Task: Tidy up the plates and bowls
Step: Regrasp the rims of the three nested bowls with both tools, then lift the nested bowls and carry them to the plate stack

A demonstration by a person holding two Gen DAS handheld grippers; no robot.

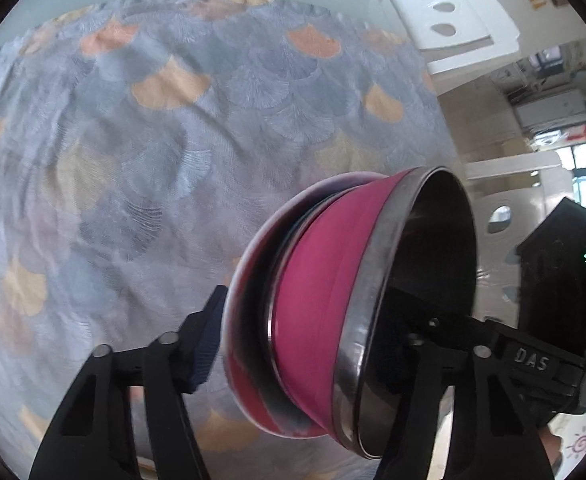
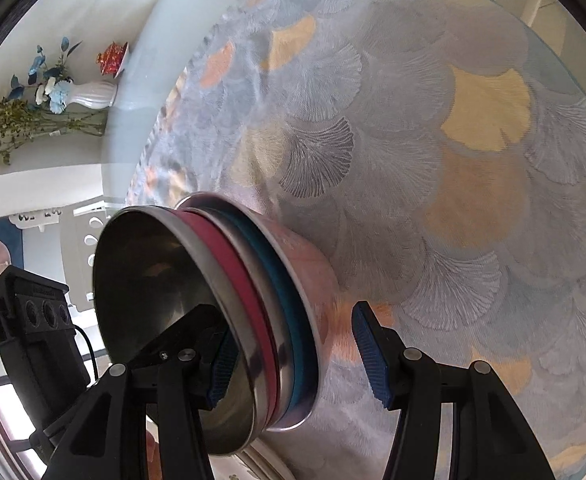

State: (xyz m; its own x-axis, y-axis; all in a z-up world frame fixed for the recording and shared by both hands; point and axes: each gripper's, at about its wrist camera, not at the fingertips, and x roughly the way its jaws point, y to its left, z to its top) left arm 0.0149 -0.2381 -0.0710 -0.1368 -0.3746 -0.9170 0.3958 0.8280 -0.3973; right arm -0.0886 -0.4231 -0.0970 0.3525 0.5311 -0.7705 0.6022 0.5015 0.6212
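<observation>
Steel-rimmed nested bowls (image 1: 357, 312), a pink-sided one inside a teal-sided one with a pale pink plate beneath, sit tilted between my two pairs of tongs, low over the worktop with its grey-blue cloth of fan-shaped leaves and orange patches (image 1: 133, 140). My left tongs (image 1: 317, 344) point steeply down; one blue ribbed pad (image 1: 207, 344) lies against the plate's rim and the other finger reaches inside the top bowl, so the jaws are half shut around the stack's wall, though I cannot tell how firmly they press. My right tongs (image 2: 299, 360) also slope down at the stack's opposite side: the inner pad (image 2: 223, 368) touches the steel inside of the top bowl, while the outer pad (image 2: 369, 360) stands clear of the rims, jaws half open. Beyond the cloth's edge a white ribbed vase of blue flowers (image 2: 89, 94) stands by the wall, and white chairs with oval cut-outs (image 1: 441, 8) crowd the worktop's far side
</observation>
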